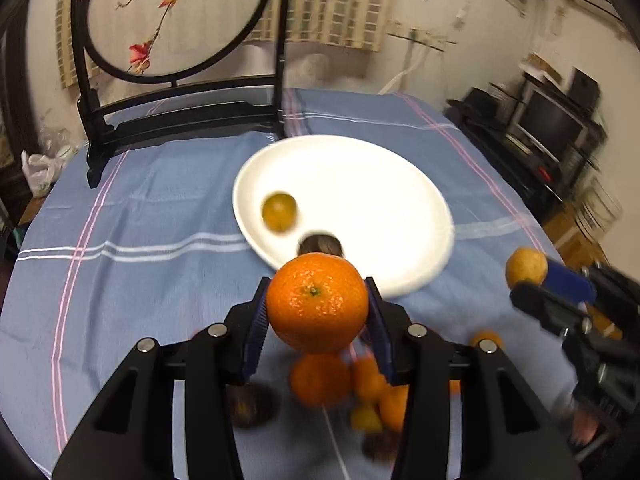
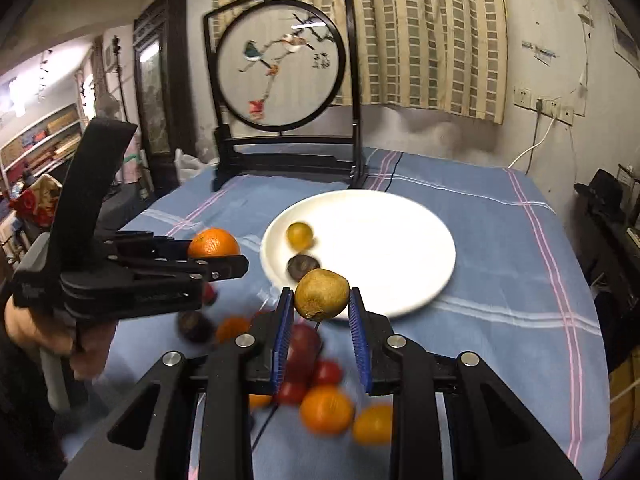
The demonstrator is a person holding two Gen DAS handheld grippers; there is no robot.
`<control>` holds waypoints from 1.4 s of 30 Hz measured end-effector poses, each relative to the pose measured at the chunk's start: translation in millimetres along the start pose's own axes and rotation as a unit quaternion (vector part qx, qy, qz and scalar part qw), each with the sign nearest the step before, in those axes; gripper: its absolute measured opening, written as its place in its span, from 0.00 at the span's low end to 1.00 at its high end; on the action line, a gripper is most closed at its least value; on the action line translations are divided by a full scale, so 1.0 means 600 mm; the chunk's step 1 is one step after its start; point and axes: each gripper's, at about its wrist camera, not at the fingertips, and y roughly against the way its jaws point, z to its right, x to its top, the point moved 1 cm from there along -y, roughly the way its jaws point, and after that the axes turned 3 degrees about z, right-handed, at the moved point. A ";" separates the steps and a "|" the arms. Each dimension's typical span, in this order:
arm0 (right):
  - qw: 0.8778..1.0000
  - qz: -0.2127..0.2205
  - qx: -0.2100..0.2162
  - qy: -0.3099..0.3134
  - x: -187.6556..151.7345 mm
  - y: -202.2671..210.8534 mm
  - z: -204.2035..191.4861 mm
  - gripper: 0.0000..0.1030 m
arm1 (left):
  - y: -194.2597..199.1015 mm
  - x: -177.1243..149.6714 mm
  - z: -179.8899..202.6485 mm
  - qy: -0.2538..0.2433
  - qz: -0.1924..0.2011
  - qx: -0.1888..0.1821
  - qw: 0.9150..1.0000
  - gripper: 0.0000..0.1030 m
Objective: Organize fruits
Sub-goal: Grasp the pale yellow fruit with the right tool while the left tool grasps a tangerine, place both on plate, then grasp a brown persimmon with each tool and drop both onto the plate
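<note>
Above the blue striped tabletop [image 2: 500, 264], the left hand-held gripper [image 1: 317, 312] clamps a round orange mandarin [image 1: 317, 302] and the right hand-held gripper [image 2: 322, 314] a brownish-green kiwi [image 2: 322, 295], both near the round white plate [image 2: 400, 248]. Two fruits sit plated; many loose ones [image 2: 326, 408] remain.

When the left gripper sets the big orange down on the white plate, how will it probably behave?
The orange is round, so it will likely roll a little on the smooth, shallow white plate. It looks firm: the left gripper holds it without visible denting. It might bump the small yellow-green fruit already lying there.
</note>
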 end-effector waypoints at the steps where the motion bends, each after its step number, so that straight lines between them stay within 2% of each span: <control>1: 1.000 -0.007 0.000 -0.007 0.005 -0.018 0.003 0.27 | -0.018 0.012 -0.002 0.007 -0.004 0.002 1.000 0.43; 4: 0.999 -0.030 -0.017 -0.024 0.011 -0.077 0.025 0.27 | -0.063 0.028 -0.001 0.019 -0.027 -0.001 0.999 0.43; 7: 0.998 -0.048 -0.020 -0.034 0.007 -0.116 0.043 0.27 | -0.093 0.035 0.013 0.006 -0.034 -0.009 0.999 0.43; 14: 0.994 -0.075 -0.014 -0.078 -0.016 -0.162 0.086 0.28 | -0.164 0.058 0.048 -0.011 -0.058 -0.010 0.998 0.43; 15: 0.994 -0.074 -0.013 -0.085 -0.018 -0.164 0.091 0.38 | -0.177 0.059 0.051 -0.011 -0.066 -0.010 0.998 0.46; 16: 0.993 -0.074 -0.011 -0.093 -0.020 -0.165 0.095 0.44 | -0.180 0.059 0.052 -0.010 -0.068 -0.010 0.998 0.59; 17: 0.992 -0.073 -0.010 -0.100 -0.021 -0.166 0.099 0.52 | -0.179 0.060 0.053 -0.010 -0.064 -0.010 0.998 0.65; 18: 0.992 -0.072 -0.010 -0.104 -0.023 -0.163 0.099 0.53 | -0.174 0.059 0.053 -0.010 -0.057 -0.010 0.998 0.72; 23: 0.993 -0.073 -0.007 -0.090 -0.026 -0.154 0.088 0.54 | -0.128 0.050 0.038 -0.015 -0.033 0.001 0.999 0.75; 27: 0.995 -0.071 -0.012 -0.067 -0.026 -0.141 0.073 0.61 | -0.065 0.016 0.001 -0.020 -0.006 0.022 1.000 0.86; 29: 0.996 -0.064 -0.009 -0.062 -0.021 -0.133 0.067 0.66 | -0.041 -0.005 -0.020 -0.023 -0.003 0.036 0.999 0.87; 35: 0.997 -0.055 -0.004 -0.055 -0.020 -0.102 0.047 0.69 | 0.017 -0.062 -0.092 0.000 0.007 0.079 0.997 0.91; 42: 0.996 -0.057 -0.012 -0.061 -0.052 -0.053 0.026 0.69 | 0.018 -0.088 -0.097 -0.004 -0.008 0.063 0.998 0.91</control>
